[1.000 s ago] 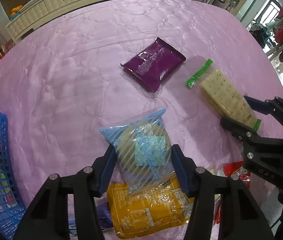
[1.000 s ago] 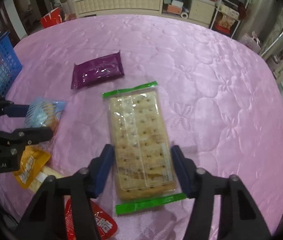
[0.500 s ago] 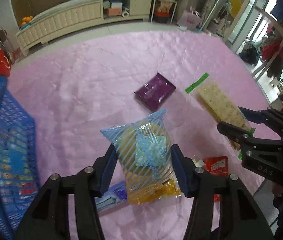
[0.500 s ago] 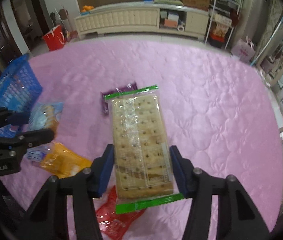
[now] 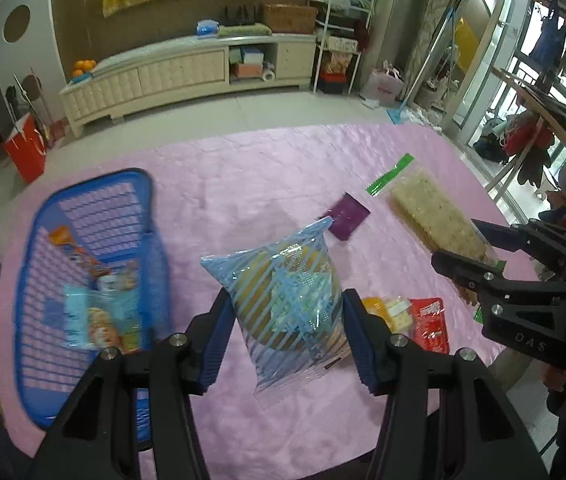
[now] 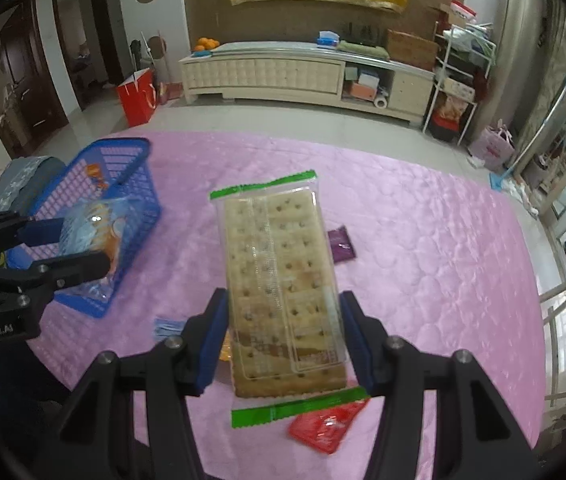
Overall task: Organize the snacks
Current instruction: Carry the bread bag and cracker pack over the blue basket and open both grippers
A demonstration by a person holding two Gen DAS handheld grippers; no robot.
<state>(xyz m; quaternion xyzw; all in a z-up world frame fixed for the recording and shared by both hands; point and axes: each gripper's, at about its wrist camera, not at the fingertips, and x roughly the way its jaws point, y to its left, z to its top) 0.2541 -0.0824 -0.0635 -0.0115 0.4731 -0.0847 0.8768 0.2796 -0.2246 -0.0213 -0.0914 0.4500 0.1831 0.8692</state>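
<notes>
My left gripper [image 5: 285, 336] is shut on a blue-striped clear snack bag [image 5: 287, 304], held in the air above the pink table [image 5: 263, 168]. My right gripper [image 6: 283, 336] is shut on a long cracker pack with green ends [image 6: 279, 280], also lifted; the same pack [image 5: 435, 216] and gripper [image 5: 483, 256] show at the right of the left wrist view. A blue basket [image 5: 95, 200] with several snacks in it stands at the left; in the right wrist view the basket [image 6: 123, 160] sits behind the left gripper [image 6: 63, 248].
On the table lie a purple packet [image 5: 347, 216], a yellow packet [image 5: 387, 312], a red packet [image 5: 429, 324] and a small blue packet [image 6: 167, 328]. The table's near edge runs just under both grippers. A cream cabinet [image 6: 283, 72] and a red bag [image 6: 137, 96] stand on the floor beyond.
Both grippers have risen well above the table with their packs still held. The view has tilted up and pulled back, bringing the blue basket and the room into sight.
</notes>
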